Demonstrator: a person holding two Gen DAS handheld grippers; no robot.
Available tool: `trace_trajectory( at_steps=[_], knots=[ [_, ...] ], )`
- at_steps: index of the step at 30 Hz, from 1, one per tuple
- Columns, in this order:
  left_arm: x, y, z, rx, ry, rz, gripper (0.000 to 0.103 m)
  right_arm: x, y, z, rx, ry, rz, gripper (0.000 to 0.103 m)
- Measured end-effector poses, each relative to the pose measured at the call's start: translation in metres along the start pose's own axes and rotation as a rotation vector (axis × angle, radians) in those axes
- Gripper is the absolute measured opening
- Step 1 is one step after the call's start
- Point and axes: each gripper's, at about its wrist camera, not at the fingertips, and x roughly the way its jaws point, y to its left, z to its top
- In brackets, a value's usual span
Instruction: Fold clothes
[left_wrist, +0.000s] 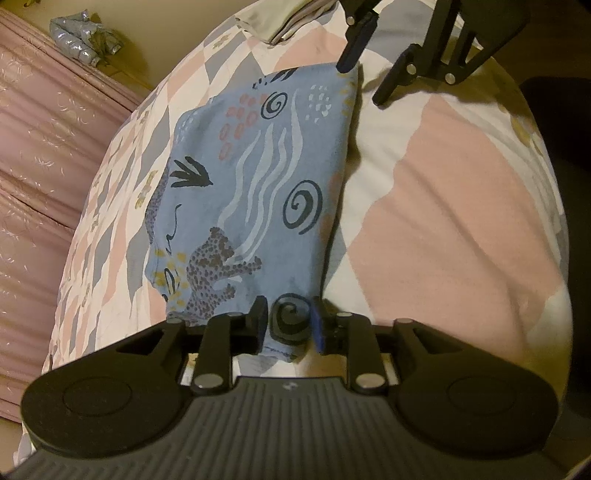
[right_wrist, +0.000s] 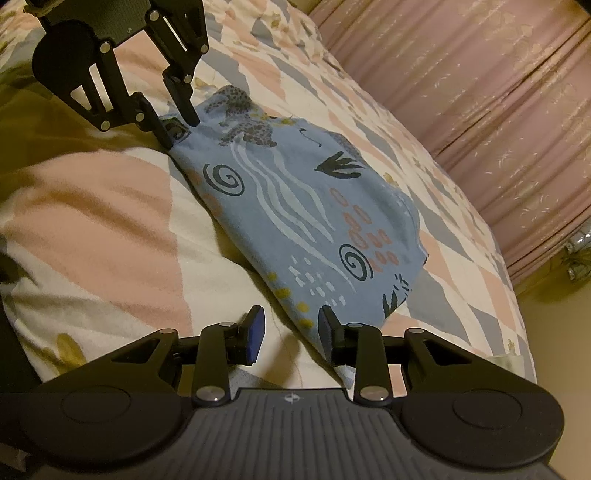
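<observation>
A blue printed garment with spirals, wavy lines and leopards lies folded flat on the patterned quilt. My left gripper straddles the garment's near corner, fingers partly apart with the cloth between them. In the right wrist view it stands at the garment's far corner. My right gripper is open at the garment's near edge, one finger over the cloth, the other over the quilt. In the left wrist view it hovers at the far corner.
The quilt covers a bed with pink, grey and white patches. Pink curtains hang beside the bed. A crumpled silvery-blue item lies on the floor. A folded pale cloth sits at the bed's far end.
</observation>
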Motion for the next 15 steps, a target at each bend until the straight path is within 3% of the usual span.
trace_trajectory(
  at_steps=[5, 15],
  knots=[
    [-0.014, -0.017, 0.003, 0.017, -0.054, 0.031, 0.038, 0.0, 0.006, -0.001, -0.056, 0.001, -0.026, 0.042],
    [0.026, -0.038, 0.013, 0.087, -0.078, 0.208, 0.039, 0.023, 0.026, 0.013, -0.234, -0.043, -0.052, 0.045]
  ],
)
